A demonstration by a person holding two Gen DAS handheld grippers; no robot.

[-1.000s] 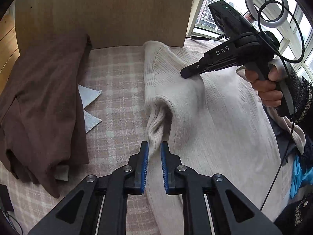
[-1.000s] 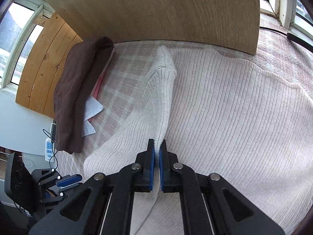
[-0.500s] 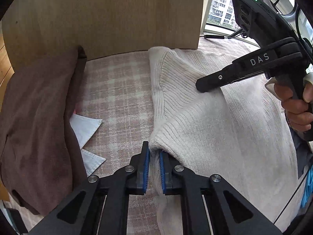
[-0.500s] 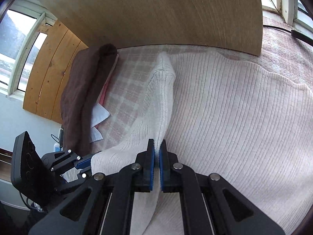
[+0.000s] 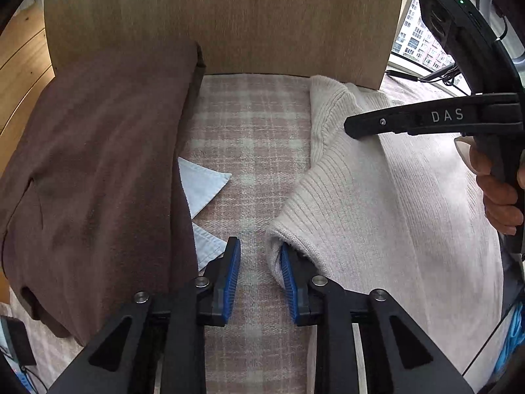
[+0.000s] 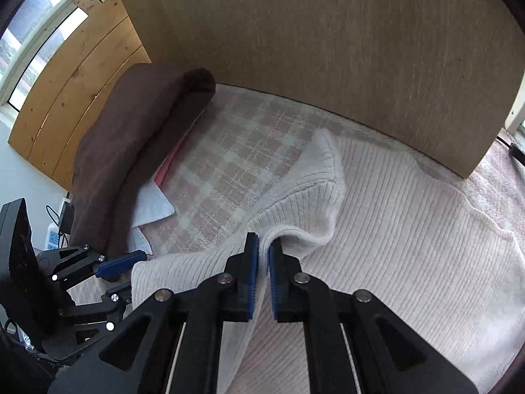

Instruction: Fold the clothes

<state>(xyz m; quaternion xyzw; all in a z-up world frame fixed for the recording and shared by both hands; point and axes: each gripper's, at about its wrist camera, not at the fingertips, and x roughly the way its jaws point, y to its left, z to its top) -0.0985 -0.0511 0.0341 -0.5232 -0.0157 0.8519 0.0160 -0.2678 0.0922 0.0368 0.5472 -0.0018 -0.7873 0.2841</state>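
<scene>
A cream ribbed sweater [image 5: 377, 213] [image 6: 410, 246] lies spread on the plaid bedcover [image 5: 249, 131]. Its left sleeve is folded in over the body. My left gripper [image 5: 261, 279] is open at the sweater's left edge. The knit's edge rests on its right finger [image 5: 288, 282], and only bedcover shows between the pads. In the right wrist view the left gripper [image 6: 118, 282] also shows open, low on the left. My right gripper [image 6: 262, 272] is shut on a raised fold of the sweater. From the left wrist view it [image 5: 354, 126] reaches in from the right, held by a hand [image 5: 498, 203].
A folded brown garment [image 5: 98, 164] [image 6: 137, 138] lies on the left over white cloth corners [image 5: 203, 184]. An upright wooden board [image 5: 229, 16] [image 6: 328, 49] closes off the back. Windows are to the right, with cables near the sill [image 5: 426, 78].
My left gripper has opened and let go of the sleeve, which now lies folded over the sweater. The right gripper stays shut on its fold and has moved toward the board.
</scene>
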